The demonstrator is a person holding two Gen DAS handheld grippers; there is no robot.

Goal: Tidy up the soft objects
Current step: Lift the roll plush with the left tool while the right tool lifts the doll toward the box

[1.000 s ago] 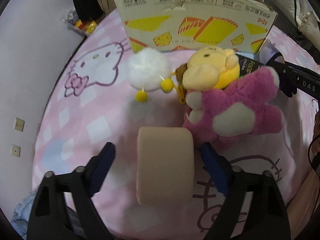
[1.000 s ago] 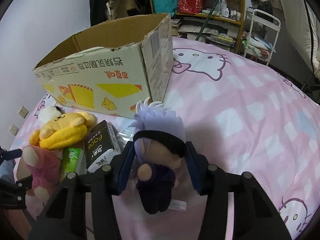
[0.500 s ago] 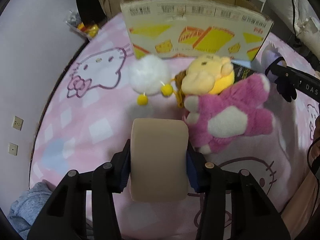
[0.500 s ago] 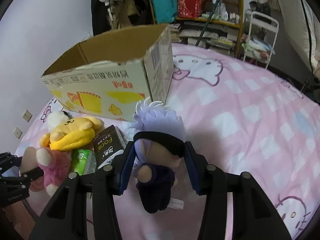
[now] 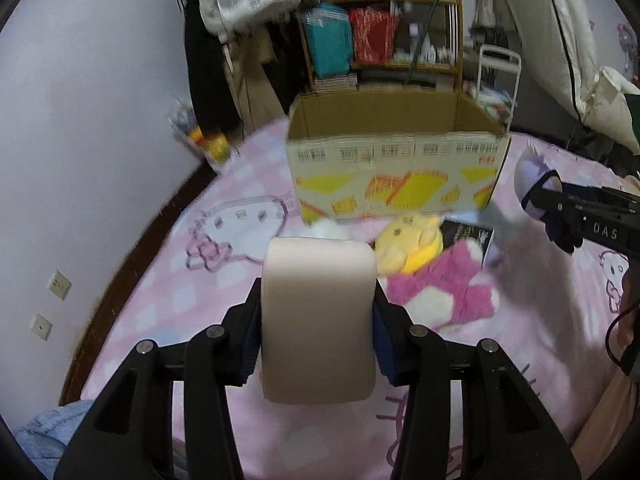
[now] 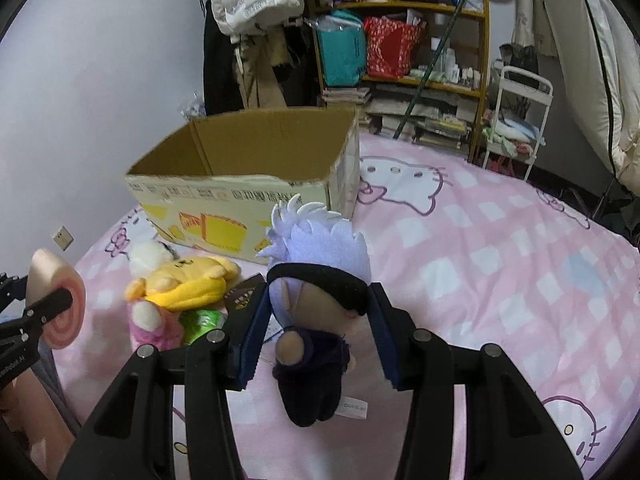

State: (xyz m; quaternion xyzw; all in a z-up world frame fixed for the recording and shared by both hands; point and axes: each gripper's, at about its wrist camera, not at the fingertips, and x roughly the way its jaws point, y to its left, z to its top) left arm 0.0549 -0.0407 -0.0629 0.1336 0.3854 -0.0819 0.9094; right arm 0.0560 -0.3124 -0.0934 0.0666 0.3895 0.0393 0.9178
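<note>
My left gripper [image 5: 318, 330] is shut on a beige roll-shaped cushion [image 5: 318, 320], lifted off the pink bed; the cushion [image 6: 56, 300] shows its pink swirl end at the left edge of the right wrist view. My right gripper [image 6: 316, 320] is shut on the head of a plush doll [image 6: 316, 276] with pale lilac hair and a dark body, held above the bed. An open cardboard box [image 5: 396, 176] [image 6: 248, 184] stands behind. A yellow plush [image 5: 408, 242] [image 6: 188, 284], a pink plush [image 5: 444, 292] and a white fluffy one [image 5: 330, 229] lie in front of it.
The pink chequered bedspread [image 6: 500, 264] stretches wide to the right. A black packet [image 5: 468, 236] and a green packet [image 6: 200, 320] lie among the plush toys. Shelves [image 6: 404, 60], hung clothes and a white trolley [image 6: 516, 120] stand beyond the bed; a wall runs along the left.
The left gripper closed on the beige cushion and lifted it while tilting up toward the box. The right gripper rose with the doll in it.
</note>
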